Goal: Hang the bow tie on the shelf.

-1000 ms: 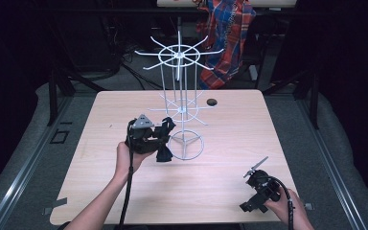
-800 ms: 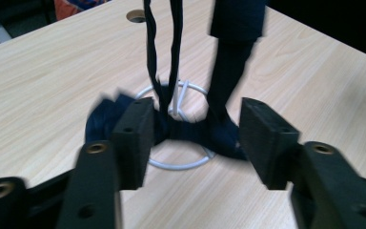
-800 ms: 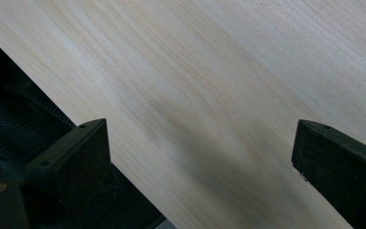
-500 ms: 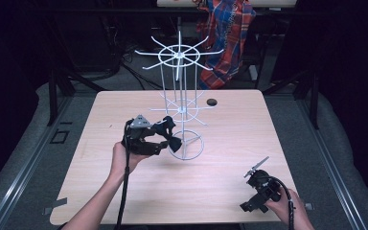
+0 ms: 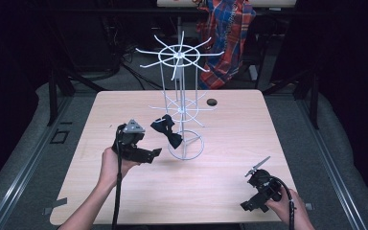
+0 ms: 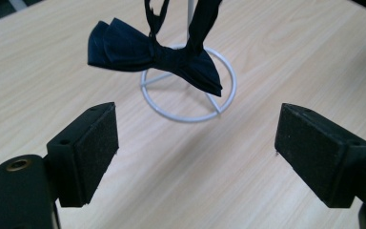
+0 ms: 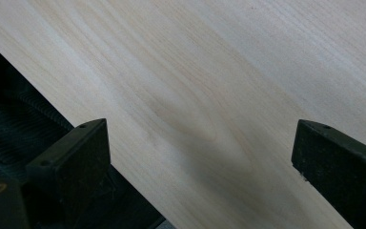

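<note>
Black fabric bow tie hangs by its strap from the white wire rack above the pale wooden table. Just beside it, left gripper, jaws just opening, spread and empty; right gripper spread.

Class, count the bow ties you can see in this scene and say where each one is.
1. The dark bow tie hangs by its strap from a lower arm of the white wire rack, above the rack's ring base, just beyond the open left gripper. None looks hidden.
</note>
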Motion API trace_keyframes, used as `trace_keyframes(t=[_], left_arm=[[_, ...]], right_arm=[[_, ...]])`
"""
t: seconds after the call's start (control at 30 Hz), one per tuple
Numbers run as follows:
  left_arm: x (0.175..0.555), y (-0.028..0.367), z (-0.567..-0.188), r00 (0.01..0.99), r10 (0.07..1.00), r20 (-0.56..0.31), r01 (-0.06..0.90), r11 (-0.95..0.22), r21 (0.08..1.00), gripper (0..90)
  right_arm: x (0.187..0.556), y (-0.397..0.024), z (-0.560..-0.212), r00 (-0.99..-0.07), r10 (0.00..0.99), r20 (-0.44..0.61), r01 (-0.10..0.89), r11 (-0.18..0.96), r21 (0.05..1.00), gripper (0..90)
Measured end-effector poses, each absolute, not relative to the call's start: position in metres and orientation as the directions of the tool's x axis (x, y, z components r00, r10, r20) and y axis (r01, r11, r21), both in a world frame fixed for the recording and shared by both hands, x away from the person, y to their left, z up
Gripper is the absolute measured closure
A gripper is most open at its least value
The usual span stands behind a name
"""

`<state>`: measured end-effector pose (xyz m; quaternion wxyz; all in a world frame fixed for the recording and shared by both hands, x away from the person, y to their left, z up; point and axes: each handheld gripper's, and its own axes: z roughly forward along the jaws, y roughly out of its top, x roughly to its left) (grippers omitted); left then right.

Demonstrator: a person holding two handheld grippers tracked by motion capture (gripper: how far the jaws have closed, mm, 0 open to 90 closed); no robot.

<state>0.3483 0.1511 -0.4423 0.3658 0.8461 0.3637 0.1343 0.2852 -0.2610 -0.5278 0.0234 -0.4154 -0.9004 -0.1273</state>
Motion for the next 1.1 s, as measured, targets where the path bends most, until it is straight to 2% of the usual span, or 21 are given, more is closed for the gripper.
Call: trace_keyframes(t=[0.5,0.7,0.73,0.9,1.1], left_arm=[[0.334,0.181,-0.463,0.643,0.766,-0.016,0.598,-0.489,0.635,10.1],[0.332,0.192,-0.473,0.621,0.783,-0.033,0.632,-0.476,0.611,7.8],[0.333,0.193,-0.474,0.621,0.783,-0.036,0.637,-0.476,0.607,7.2],[0.334,0.197,-0.481,0.614,0.787,-0.052,0.658,-0.475,0.584,4.5],[0.338,0.205,-0.490,0.600,0.797,-0.067,0.684,-0.467,0.561,2.5]], right_arm=[[0.284,-0.260,-0.527,-0.646,0.749,0.147,0.760,0.612,0.219,5.3],[0.285,-0.261,-0.529,-0.638,0.755,0.154,0.766,0.602,0.226,5.3],[0.286,-0.261,-0.527,-0.654,0.743,0.143,0.754,0.625,0.202,5.4],[0.284,-0.261,-0.527,-0.631,0.759,0.164,0.772,0.592,0.232,5.4],[0.285,-0.261,-0.527,-0.650,0.743,0.160,0.757,0.614,0.224,5.4]])
